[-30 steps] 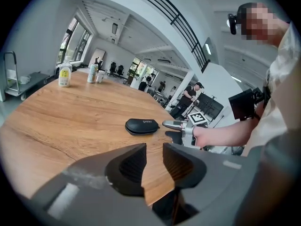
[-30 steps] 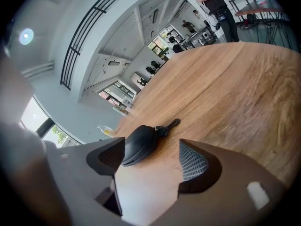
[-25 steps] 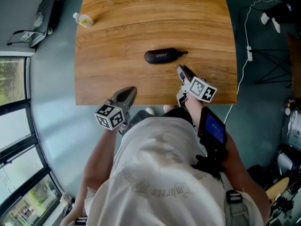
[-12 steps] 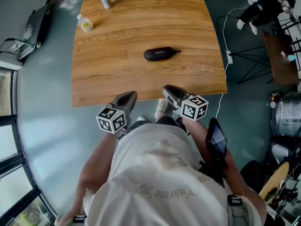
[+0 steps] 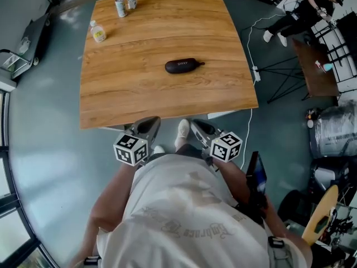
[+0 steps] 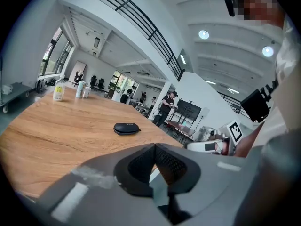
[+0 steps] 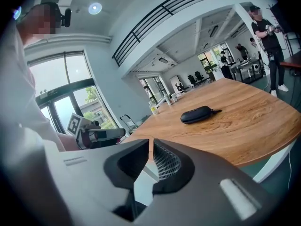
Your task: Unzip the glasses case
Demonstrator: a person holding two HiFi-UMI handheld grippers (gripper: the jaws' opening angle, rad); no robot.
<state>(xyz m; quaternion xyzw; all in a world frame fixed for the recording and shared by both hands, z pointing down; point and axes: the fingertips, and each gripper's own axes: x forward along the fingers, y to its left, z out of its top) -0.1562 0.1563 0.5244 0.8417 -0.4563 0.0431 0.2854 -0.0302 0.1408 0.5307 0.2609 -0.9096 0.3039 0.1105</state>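
Glasses case (image 5: 182, 66) lies abt mid-tabletop (image 5: 139, 96), flat, long axis left-right, w/ its zip tab (image 5: 201, 63) poking out the right end. Lid looks down, but whether the zip is run or not is too small to tell in any view. Both claws hang off the near edge, close to the person's body and well apart from the case. Left claw (image 5: 152, 121) has jaws fully together, nothing in them. Right claw (image 5: 196, 123) has jaws that have just been closing, now all but together w/ a thin slit at the tips, also nothing between. That fits either a case zipped shut or one w/ the zip already run and the lid lying down; can't pick. Risks, as I judge them: case is small, light and loose on smooth wood, so a pull on the tab w/o the other claw pinning the body would prob drag or spin the whole case instead of moving the slider. Tab is tiny vs the pads, so a pinch could slip off or catch the shell instead. Claws coming in closed would just shove it. Bottle (image 5: 98, 32) & cans (image 5: 120, 6) sit far left, well apart from the case.
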